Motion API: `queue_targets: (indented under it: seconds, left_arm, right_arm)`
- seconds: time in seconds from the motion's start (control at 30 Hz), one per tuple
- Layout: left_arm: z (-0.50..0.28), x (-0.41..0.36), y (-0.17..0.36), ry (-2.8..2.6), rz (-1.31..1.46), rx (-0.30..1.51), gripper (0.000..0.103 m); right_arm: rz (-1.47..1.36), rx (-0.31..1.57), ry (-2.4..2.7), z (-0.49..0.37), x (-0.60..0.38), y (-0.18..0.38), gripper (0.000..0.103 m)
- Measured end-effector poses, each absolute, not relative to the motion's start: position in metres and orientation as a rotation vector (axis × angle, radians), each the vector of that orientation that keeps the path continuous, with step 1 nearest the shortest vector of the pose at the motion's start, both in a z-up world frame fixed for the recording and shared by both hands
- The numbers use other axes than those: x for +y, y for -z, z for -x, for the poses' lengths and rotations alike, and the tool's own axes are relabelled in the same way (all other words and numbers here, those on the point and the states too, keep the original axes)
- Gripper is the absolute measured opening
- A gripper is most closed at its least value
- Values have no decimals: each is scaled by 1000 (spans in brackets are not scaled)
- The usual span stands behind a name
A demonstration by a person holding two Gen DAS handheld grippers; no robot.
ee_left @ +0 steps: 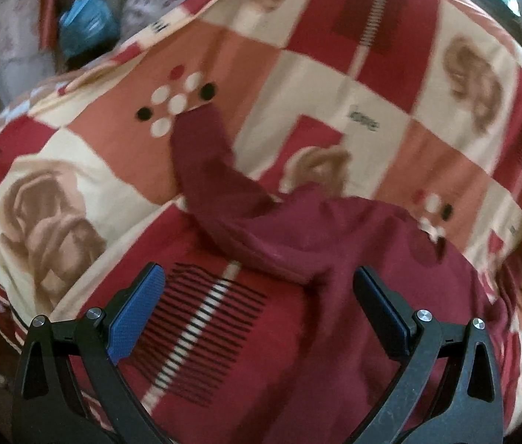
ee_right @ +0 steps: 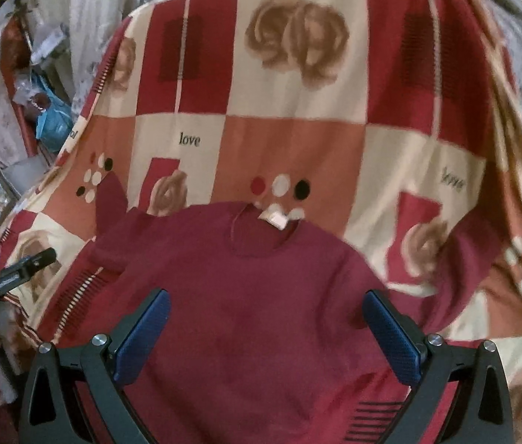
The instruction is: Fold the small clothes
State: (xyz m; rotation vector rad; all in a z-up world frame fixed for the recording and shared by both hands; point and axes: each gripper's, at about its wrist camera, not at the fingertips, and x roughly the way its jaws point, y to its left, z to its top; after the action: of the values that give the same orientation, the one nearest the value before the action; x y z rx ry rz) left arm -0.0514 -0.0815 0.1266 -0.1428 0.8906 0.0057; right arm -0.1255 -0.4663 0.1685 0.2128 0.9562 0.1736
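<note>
Maroon sweater [ee_right: 257, 296] is seen spread flat on a patchwork bedspread [ee_right: 298, 140] of red, cream and salmon squares printed with roses, dots and the word "love". At the left of the right wrist view, the left gripper [ee_right: 9, 270] is seen over the bedspread's edge, with one sleeve [ee_right: 111, 203] stretched up and away just past it. In the left wrist view the left gripper [ee_left: 259, 296] is held with its jaws wide apart, nothing between them, above the sleeve's base. Further right, a white neck label [ee_right: 274, 218] is shown at the collar. The right gripper [ee_right: 264, 329] is held over the sweater's body, jaws likewise apart and empty.
</note>
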Motion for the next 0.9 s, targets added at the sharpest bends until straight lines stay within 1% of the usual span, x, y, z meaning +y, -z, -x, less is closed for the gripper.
queue_targets:
  seconds: [0.13, 0.2, 0.33, 0.5, 0.7, 0.83, 0.9]
  left_arm:
    - [32, -48, -109, -94, 203, 921, 102]
    - [26, -27, -100, -155, 243, 932, 102]
    - [11, 12, -84, -219, 315, 955, 102]
    - [-20, 51, -86, -233, 436, 918, 102]
    - [-81, 46, -87, -213, 413, 883, 102]
    - [-126, 34, -75, -187, 354, 880, 102]
    - [-146, 31, -60, -194, 330, 894, 100]
  right_arm:
    - [-259, 983, -247, 101, -437, -149, 103]
    - [-263, 998, -304, 89, -416, -140, 98]
    - [-192, 1018, -352, 76, -376, -127, 97]
    - [-154, 1053, -386, 76, -351, -109, 97]
    - [-165, 1084, -396, 77, -350, -97, 97]
    - [-189, 1111, -394, 73, -355, -87, 97]
    - [-208, 1122, -397, 72, -357, -82, 97]
